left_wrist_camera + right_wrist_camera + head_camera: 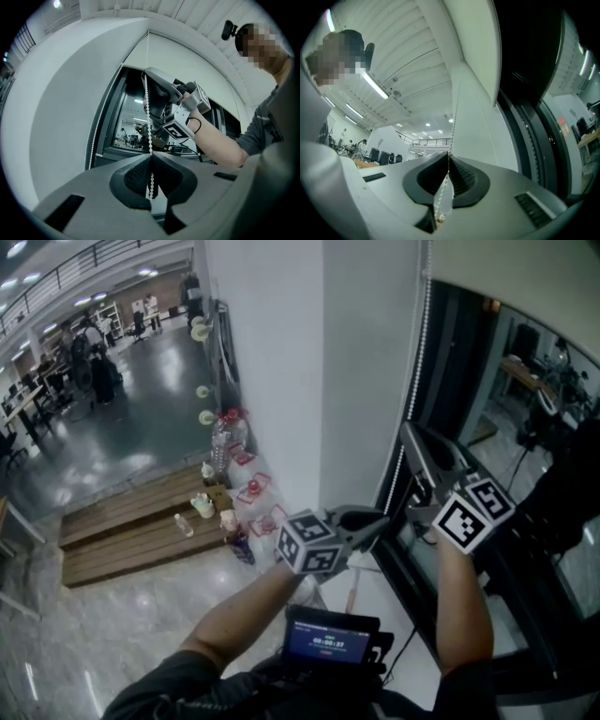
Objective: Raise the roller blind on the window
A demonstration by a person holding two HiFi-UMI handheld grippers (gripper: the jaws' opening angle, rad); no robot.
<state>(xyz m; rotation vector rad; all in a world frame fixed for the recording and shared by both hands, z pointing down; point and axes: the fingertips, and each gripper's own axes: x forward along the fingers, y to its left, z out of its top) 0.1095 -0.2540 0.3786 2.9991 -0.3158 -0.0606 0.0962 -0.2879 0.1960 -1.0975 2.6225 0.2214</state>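
Both of my claws are pinching the bead chain (148,117) of the roller blind (525,273). My left gripper (151,157) has its jaws pressed together on the chain, which comes up out of the seam between them. It runs nearly straight up to my right gripper (146,72), higher on the same strand. My right gripper's own view shows those jaws (449,157) closed on the beads too. The chain (443,197) hangs slack behind the pads and climbs thinly above the tips.

From my head, the left gripper (380,521) points level toward the window (469,362). The right gripper (410,432) tilts upward beside the frame. The chain (420,343) stands upright, its long axis top to bottom along the window's left edge, next to the white wall (272,352). A second strand (96,136) hangs beside that frame, apart from my jaws. The blind (187,61) covers the window's upper part, with dark glass bare below it.
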